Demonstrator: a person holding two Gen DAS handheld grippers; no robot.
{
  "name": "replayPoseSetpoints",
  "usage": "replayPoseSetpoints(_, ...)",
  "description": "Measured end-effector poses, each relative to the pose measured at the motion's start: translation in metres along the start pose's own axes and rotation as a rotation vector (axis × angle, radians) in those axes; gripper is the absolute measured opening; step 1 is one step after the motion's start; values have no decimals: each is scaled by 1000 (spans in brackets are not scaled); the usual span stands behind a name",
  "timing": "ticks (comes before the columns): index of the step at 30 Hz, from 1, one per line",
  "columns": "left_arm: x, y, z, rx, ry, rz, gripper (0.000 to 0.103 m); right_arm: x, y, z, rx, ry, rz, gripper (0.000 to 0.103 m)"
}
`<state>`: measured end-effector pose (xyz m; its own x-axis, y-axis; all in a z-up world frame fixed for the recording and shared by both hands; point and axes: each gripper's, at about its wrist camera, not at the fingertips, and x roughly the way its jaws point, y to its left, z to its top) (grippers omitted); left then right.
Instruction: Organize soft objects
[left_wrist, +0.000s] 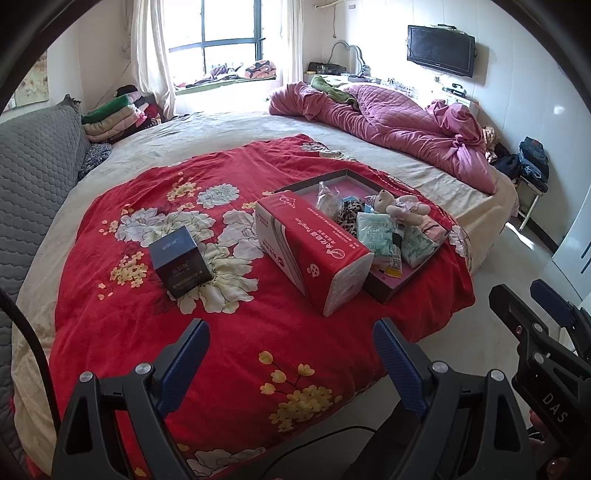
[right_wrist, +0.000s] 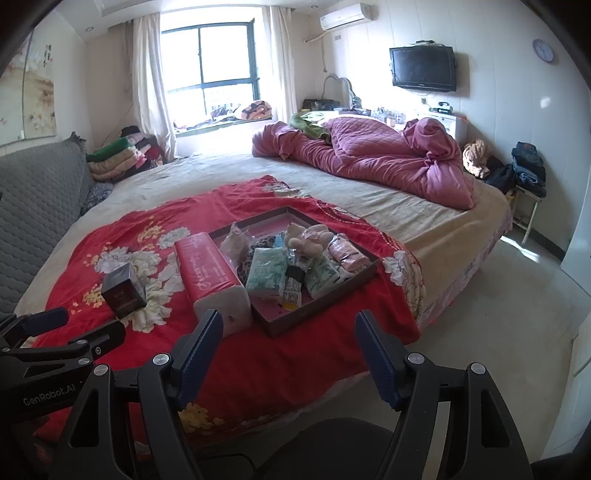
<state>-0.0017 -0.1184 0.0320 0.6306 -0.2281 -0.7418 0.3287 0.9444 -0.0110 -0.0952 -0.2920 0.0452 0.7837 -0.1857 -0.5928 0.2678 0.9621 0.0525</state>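
Soft packets and a plush bear (right_wrist: 308, 236) crowd the shallow dark tray (right_wrist: 332, 295); both hand-held grippers, left (left_wrist: 291, 354) and right (right_wrist: 288, 347), hover apart and empty, so pinch one item gently mid-body.

The left gripper (left_wrist: 291, 354) was held with its jaws spread wide and nothing between them, angled downward. The right gripper (right_wrist: 290, 347) was likewise spread wide and empty, angled downward, positioned just beside the left gripper.

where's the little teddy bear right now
The teddy bear lies in the tray on the red blanket, at its far side, behind the tissue packs in both views.
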Motion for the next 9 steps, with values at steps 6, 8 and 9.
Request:
replayPoseSetpoints(6, -2, -1, 1, 4, -8, 2, 90, -1, 0, 1, -2, -9, -8, 75)
replayPoseSetpoints(8, -2, -3, 2, 11, -8, -4, 90, -3, -1, 1, 0, -15, -12, 75)
replayPoseSetpoints(9, -2, -3, 2, 12, -8, -2, 90, -4, -1, 1, 1, -16, -15, 75)
